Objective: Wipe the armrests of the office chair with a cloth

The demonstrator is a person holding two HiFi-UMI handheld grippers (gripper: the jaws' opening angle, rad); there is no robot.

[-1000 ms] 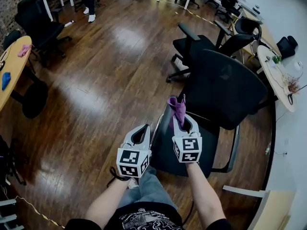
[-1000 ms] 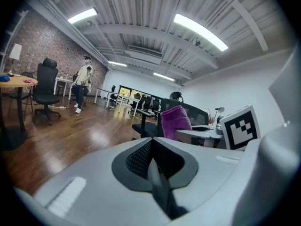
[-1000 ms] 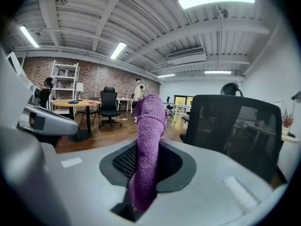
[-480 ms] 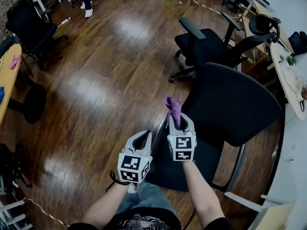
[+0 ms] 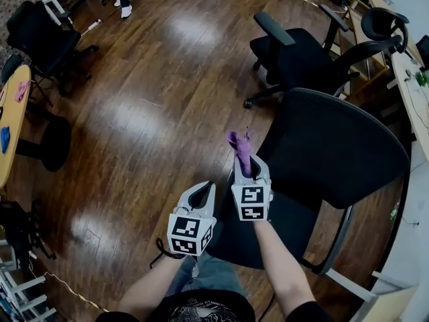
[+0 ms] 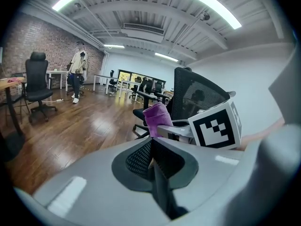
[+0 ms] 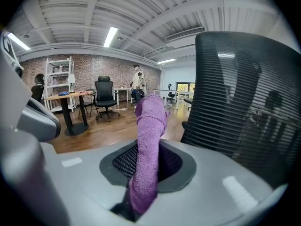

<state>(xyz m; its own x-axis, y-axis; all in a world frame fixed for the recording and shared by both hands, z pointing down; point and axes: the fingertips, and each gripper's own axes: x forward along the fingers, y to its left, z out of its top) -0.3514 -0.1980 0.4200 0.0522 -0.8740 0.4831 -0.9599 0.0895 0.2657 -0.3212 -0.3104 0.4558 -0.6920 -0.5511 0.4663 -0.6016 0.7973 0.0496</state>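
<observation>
right tongs [image 5: 250,168] clamping purple cloth [image 5: 239,147] | cloth running lengthwise along jaws, tip pointing forward beside office chair [image 5: 335,149] backrest | left tongs [image 5: 203,192] sitting closed, empty

- The office chair [image 5: 335,146] is standing just right of the right gripper [image 5: 250,166], its mesh backrest blocking that side.
- Its seat is lying below that gripper.
- Open wooden floor [image 5: 147,113] is spreading left of and ahead of the left gripper [image 5: 201,190], leaving free passage.
- A second chair [image 5: 295,52] is standing beyond the backrest, well apart.
</observation>
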